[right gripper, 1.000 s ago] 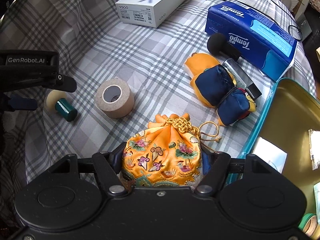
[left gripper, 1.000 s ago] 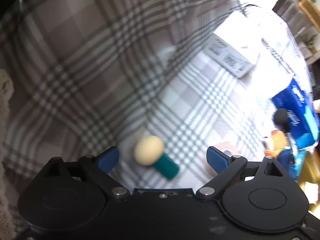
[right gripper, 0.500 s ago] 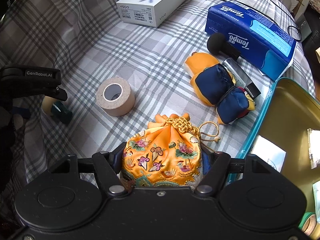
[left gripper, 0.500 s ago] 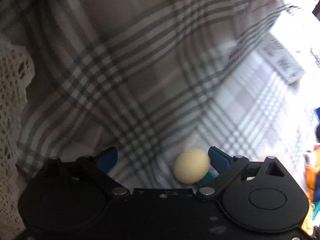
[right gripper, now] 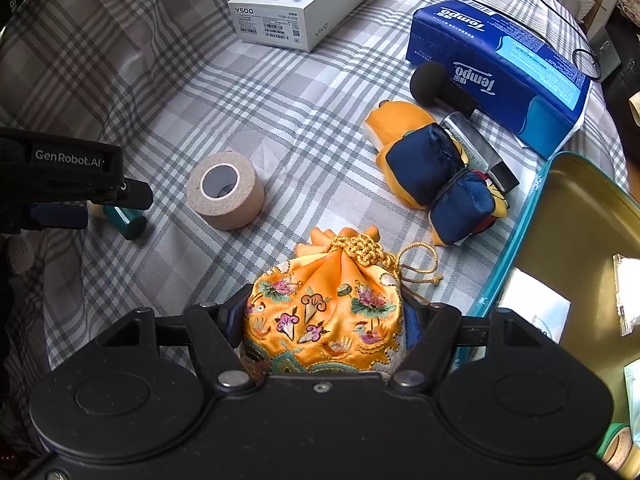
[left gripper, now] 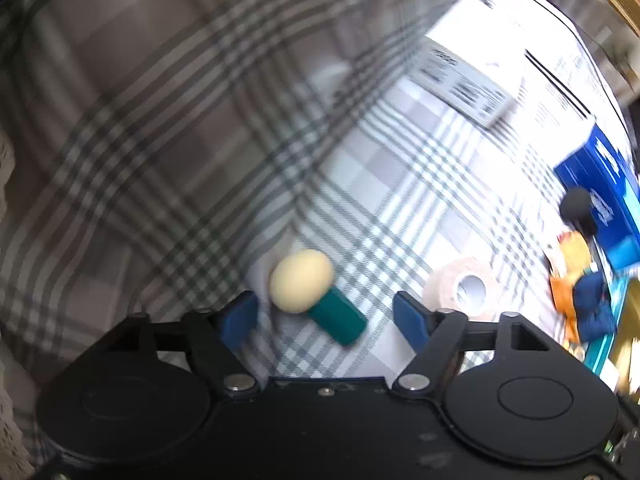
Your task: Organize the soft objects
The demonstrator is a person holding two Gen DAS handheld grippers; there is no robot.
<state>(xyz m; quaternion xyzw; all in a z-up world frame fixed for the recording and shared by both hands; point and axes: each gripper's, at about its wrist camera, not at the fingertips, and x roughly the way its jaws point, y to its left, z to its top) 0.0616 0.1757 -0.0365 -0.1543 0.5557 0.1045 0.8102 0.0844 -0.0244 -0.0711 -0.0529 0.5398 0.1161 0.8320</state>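
A small mushroom-shaped toy [left gripper: 312, 296] with a cream cap and teal stem lies on the plaid cloth. My left gripper [left gripper: 326, 318] is open with the toy between its blue pads, not touching. It shows at the left of the right wrist view [right gripper: 116, 208], over the toy [right gripper: 126, 220]. My right gripper [right gripper: 324, 320] is shut on an orange embroidered drawstring pouch [right gripper: 324, 312]. An orange and navy soft bundle [right gripper: 436, 172] lies ahead of it.
A beige tape roll [right gripper: 224, 190] lies between the grippers. A white phone box [right gripper: 300, 4] and blue tissue pack [right gripper: 500, 64] lie at the back, with a black foam-tipped microphone [right gripper: 436, 84]. An open teal tin [right gripper: 580, 248] stands at the right.
My left gripper swung left off the toy, then back right, and the toy is now centred between its narrower jaws. The right gripper has held still with the pouch.
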